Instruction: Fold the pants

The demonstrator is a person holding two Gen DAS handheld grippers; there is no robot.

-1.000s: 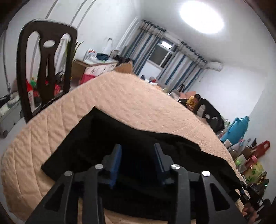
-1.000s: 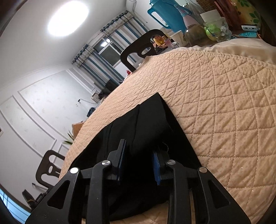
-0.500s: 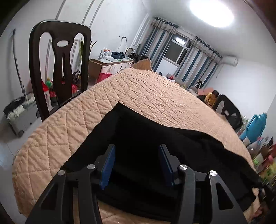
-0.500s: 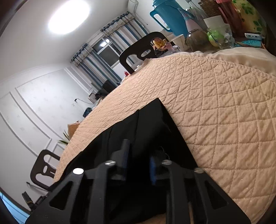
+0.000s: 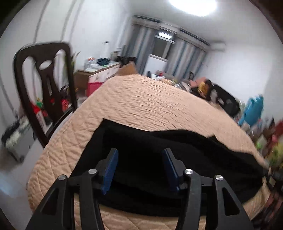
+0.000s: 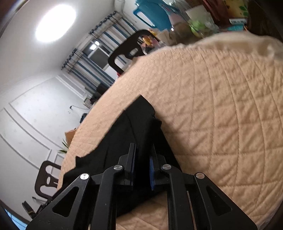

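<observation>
Btwn R gripper (image 6: 142, 155) closing jaws, pants (image 6: 141, 123) fold indistinct.

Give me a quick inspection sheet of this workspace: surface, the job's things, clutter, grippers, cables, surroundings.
Surface: peach quilted cover over the table.
Job's things: black pants lying partly folded near the front edge.
Clutter: blue jug, jars and cups crowd the table's far end.
Grippers: left hand-held gripper opening above the pants, nothing pinched; right hand-held gripper closing, pants fabric between its jaws.
Cables: nothing seen on the table.
Surroundings: dark chair, curtained window, ceiling lamp, a seated person far off.
</observation>
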